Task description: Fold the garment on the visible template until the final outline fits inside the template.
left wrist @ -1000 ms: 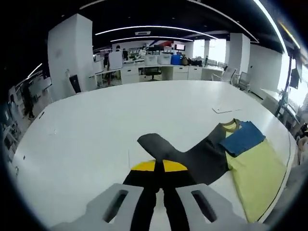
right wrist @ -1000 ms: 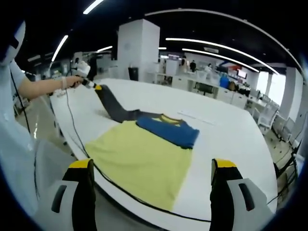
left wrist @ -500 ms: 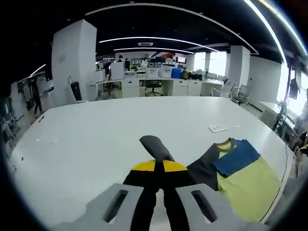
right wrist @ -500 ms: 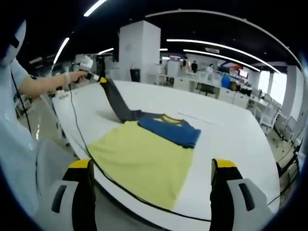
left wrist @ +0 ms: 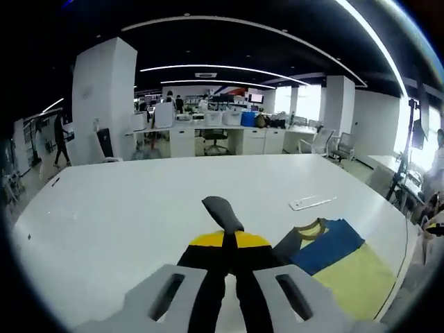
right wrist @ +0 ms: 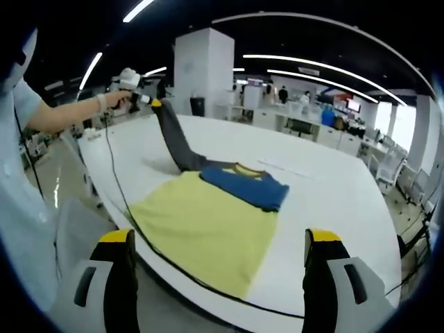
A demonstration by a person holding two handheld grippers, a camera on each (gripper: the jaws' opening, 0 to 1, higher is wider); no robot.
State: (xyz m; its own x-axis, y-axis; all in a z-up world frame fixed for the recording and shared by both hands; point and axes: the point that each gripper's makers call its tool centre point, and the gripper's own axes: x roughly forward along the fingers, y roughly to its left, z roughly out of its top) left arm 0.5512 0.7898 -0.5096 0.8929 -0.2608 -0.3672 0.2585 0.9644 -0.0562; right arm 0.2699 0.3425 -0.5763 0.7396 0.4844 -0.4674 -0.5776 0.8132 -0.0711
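My left gripper (left wrist: 229, 258) has its jaws clamped on the garment's grey sleeve (left wrist: 223, 212), lifted off the white counter (left wrist: 139, 208). The garment (right wrist: 208, 225) lies near the counter's front edge; wide bare surface lies beyond it. My right gripper (right wrist: 216, 267) hangs off that edge, jaws spread apart.

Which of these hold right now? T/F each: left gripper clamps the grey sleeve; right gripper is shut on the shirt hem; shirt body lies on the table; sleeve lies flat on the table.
1. The left gripper is shut on the grey sleeve. True.
2. The right gripper is shut on the shirt hem. False: its jaws stand wide apart, holding nothing, short of the shirt.
3. The shirt's yellow body lies on the white table. True.
4. The sleeve lies flat on the table. False: it is lifted, rising from the shirt to the left gripper.
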